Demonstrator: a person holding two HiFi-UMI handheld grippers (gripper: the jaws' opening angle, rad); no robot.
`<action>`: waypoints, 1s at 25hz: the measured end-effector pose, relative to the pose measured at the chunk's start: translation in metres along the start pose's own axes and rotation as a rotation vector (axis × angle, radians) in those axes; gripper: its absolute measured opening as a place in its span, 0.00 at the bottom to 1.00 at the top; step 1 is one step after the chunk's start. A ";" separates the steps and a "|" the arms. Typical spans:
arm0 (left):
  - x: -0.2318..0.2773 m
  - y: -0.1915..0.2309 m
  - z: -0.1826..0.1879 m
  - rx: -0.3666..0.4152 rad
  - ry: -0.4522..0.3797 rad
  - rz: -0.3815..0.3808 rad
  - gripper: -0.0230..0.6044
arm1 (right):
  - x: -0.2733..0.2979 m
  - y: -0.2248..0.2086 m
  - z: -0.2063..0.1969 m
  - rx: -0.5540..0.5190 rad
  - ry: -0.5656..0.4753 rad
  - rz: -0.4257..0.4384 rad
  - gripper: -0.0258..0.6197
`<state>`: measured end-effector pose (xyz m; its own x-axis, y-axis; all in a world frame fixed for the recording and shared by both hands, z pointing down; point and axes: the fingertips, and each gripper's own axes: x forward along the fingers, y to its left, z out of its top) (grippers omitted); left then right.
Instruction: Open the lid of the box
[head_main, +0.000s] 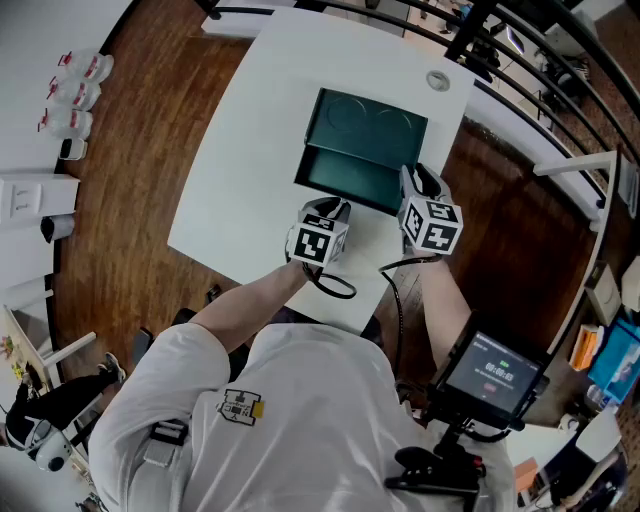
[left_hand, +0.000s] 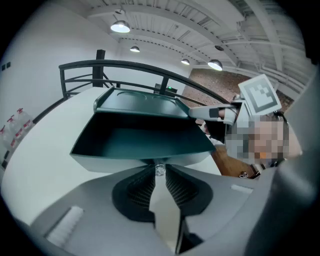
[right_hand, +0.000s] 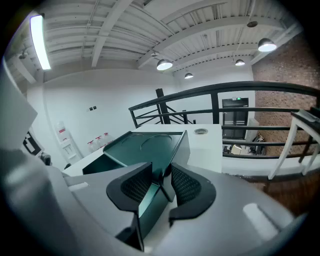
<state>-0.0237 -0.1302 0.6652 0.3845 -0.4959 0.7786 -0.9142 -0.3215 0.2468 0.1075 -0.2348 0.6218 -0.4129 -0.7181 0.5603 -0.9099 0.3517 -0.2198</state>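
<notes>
Left gripper (left_hand: 159, 171): jaws nearly together. The ribbed black pads pinch a thin pale panel at the front wall of the box (head_main: 350, 182), with a small shiny bit right at the tips.

Right gripper (right_hand: 163, 176): jaws a little wider, clamped on a glossy dark green panel at the box's right side. The panel sits edge-on between the pads; can't tell whether it is lid or base wall.

Box: rectangular, dark green inside, pale grey outside. It sits on a smooth white table (head_main: 230, 190), just ahead of both grippers. The lid (head_main: 372, 122) is up, joined along the box's far edge and tilted back. Its inner face is smooth, with two shallow round impressions side by side. The base cavity has plain flat walls.

Beyond the box, toward the far right: a small round ring-shaped thing (head_main: 438, 80), apart from the box.

Behind the box: a black metal railing (right_hand: 200, 95) with curved bars.

Left of the box, well apart: a row of clear bottles (head_main: 75, 95) with red marks.

Dark wood plank floor (head_main: 130, 170) around the table.
</notes>
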 end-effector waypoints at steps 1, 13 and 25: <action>-0.002 -0.002 -0.009 -0.002 0.010 -0.006 0.14 | 0.000 -0.001 -0.001 0.003 0.000 -0.002 0.22; -0.011 -0.006 -0.029 -0.015 0.013 -0.021 0.14 | -0.003 0.000 -0.002 0.021 -0.017 0.028 0.23; -0.127 -0.011 -0.091 -0.004 -0.136 -0.241 0.13 | -0.160 0.062 -0.127 0.203 -0.024 0.133 0.17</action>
<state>-0.0740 0.0097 0.6158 0.6041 -0.5091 0.6130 -0.7949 -0.4398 0.4181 0.1220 -0.0220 0.6203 -0.5284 -0.6886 0.4967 -0.8355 0.3179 -0.4481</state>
